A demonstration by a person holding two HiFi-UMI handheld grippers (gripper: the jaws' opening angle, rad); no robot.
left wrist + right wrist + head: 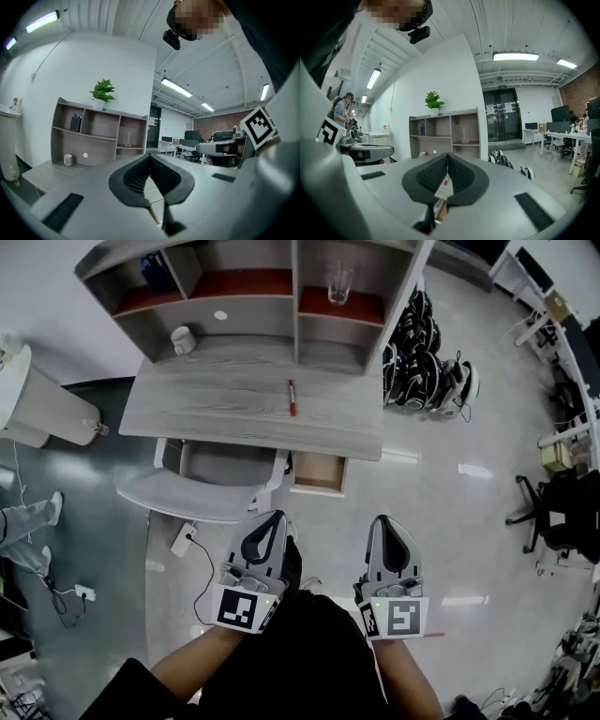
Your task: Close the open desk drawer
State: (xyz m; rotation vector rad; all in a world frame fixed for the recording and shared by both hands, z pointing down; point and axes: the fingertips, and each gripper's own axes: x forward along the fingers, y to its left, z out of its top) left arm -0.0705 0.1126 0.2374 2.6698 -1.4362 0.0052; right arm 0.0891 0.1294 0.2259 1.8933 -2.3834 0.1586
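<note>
drawer [319, 474] stood open at 12 o'clock under desk [216, 409], right end | left gripper [270, 521] clenched, empty, at its 7 o'clock | right gripper [382, 523] clenched, empty, at 5 o'clock | jaws likely closed to push it

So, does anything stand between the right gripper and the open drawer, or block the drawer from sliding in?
Nothing visible does. Only bare floor lies between the right gripper and the drawer. The chair stands to the drawer's left, beside it, and nothing sticks out of the drawer.
</note>
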